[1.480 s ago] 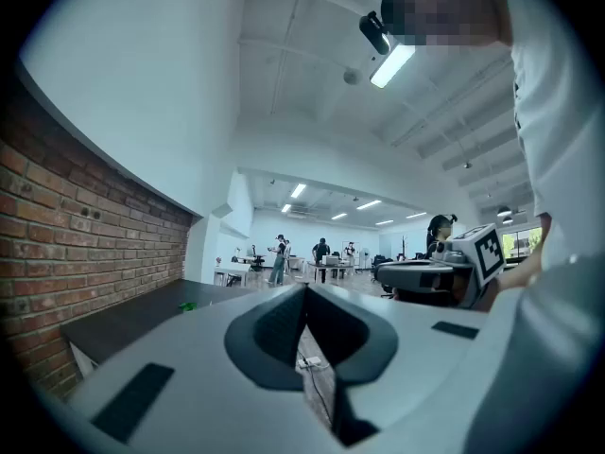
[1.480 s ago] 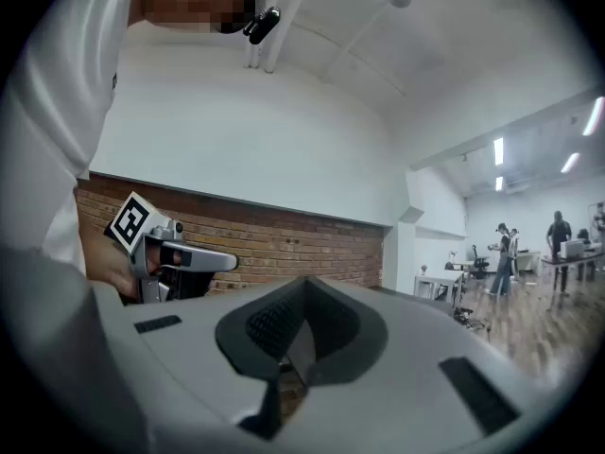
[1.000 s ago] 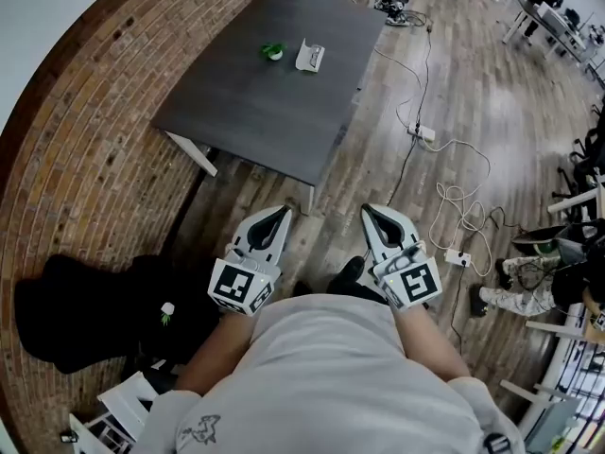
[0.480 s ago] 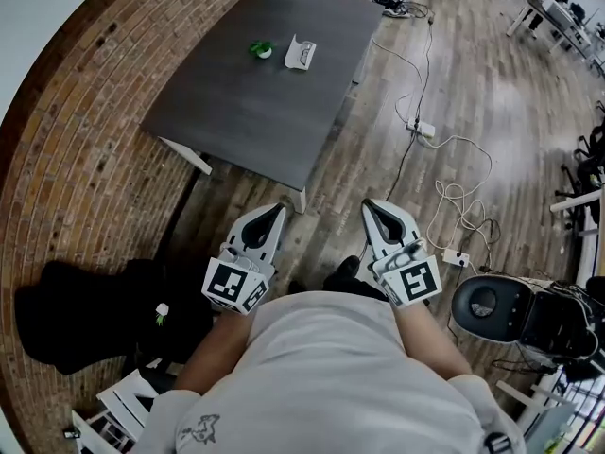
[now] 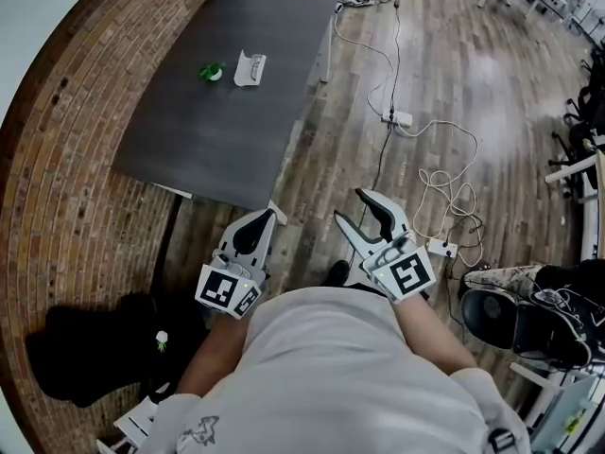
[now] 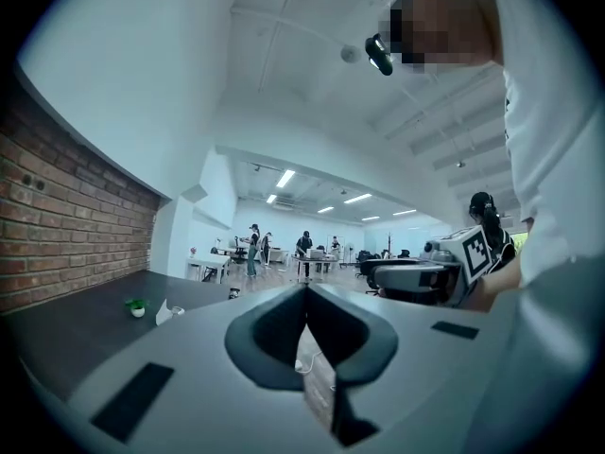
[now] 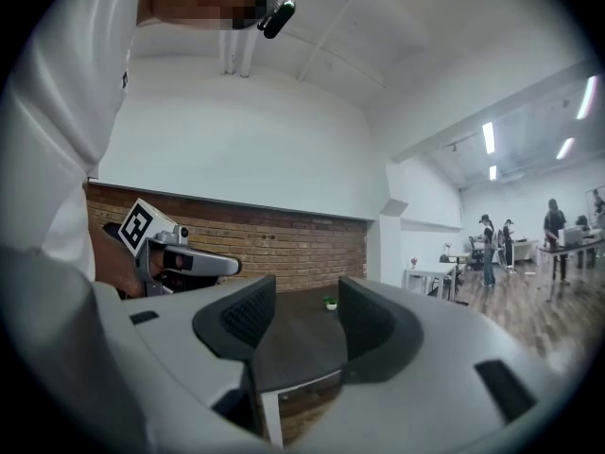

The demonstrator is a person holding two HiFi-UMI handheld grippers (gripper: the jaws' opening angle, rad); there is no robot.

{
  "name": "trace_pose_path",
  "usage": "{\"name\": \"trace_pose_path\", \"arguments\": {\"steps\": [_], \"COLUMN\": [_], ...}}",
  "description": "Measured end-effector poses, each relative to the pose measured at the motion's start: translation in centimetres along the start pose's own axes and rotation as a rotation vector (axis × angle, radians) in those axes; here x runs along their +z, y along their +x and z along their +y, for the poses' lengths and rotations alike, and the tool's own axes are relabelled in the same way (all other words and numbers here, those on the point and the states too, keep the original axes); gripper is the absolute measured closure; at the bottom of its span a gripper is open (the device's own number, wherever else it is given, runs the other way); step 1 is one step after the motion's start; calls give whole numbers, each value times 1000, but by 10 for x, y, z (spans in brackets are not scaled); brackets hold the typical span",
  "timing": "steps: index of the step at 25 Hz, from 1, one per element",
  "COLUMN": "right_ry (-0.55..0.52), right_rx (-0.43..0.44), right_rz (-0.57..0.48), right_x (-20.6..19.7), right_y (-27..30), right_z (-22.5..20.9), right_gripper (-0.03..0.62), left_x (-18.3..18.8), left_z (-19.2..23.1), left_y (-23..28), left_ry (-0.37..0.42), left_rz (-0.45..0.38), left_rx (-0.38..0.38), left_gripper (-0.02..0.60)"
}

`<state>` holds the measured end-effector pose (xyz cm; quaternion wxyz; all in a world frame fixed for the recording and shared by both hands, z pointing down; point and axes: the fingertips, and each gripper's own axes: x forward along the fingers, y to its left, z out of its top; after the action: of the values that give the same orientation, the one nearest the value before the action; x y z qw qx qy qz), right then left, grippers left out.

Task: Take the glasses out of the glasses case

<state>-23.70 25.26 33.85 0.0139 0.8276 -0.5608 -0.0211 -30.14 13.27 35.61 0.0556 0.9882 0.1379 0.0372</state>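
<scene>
A white glasses case [image 5: 250, 68] lies on the dark grey table [image 5: 217, 140] beside a small green potted plant [image 5: 206, 70], far ahead of both grippers. In the left gripper view the case [image 6: 168, 311] and plant [image 6: 138, 305] are small, at the left. My left gripper [image 5: 267, 214] is held level near the table's near corner, its jaws shut and empty [image 6: 305, 296]. My right gripper [image 5: 364, 214] is over the wooden floor. Its jaws are opening, and nothing is between them [image 7: 307, 315]. Whether the case holds glasses cannot be seen.
A brick wall [image 5: 66, 149] runs along the table's left. White cables and a power strip [image 5: 402, 118] lie on the wooden floor to the right. A black bag [image 5: 85, 348] sits low at the left, an office chair [image 5: 492, 305] at the right. People stand far off [image 6: 253, 246].
The right gripper's jaws have gone from shut to wide apart. The person has moved across the floor, so the table and case now sit further left in the head view.
</scene>
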Motion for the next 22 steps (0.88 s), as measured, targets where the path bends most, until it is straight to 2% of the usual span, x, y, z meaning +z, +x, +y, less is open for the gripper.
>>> {"name": "trace_pose_path", "arguments": {"steps": [7, 12, 16, 22], "right_ry": [-4, 4, 27, 29], "right_rx": [-60, -81, -76, -110], "right_rz": [37, 31, 45, 66], "right_x": [-6, -14, -17, -23], "right_y": [-30, -46, -51, -45], "right_z": [-56, -75, -81, -104], "right_gripper": [367, 365, 364, 361], "left_x": [-6, -16, -21, -30], "left_z": [-26, -36, -43, -35], "left_y": [63, 95, 114, 145], "left_ry": [38, 15, 68, -7], "left_rz": [29, 44, 68, 71], "left_rx": [-71, -113, -144, -188], "left_gripper": [571, 571, 571, 571]}}
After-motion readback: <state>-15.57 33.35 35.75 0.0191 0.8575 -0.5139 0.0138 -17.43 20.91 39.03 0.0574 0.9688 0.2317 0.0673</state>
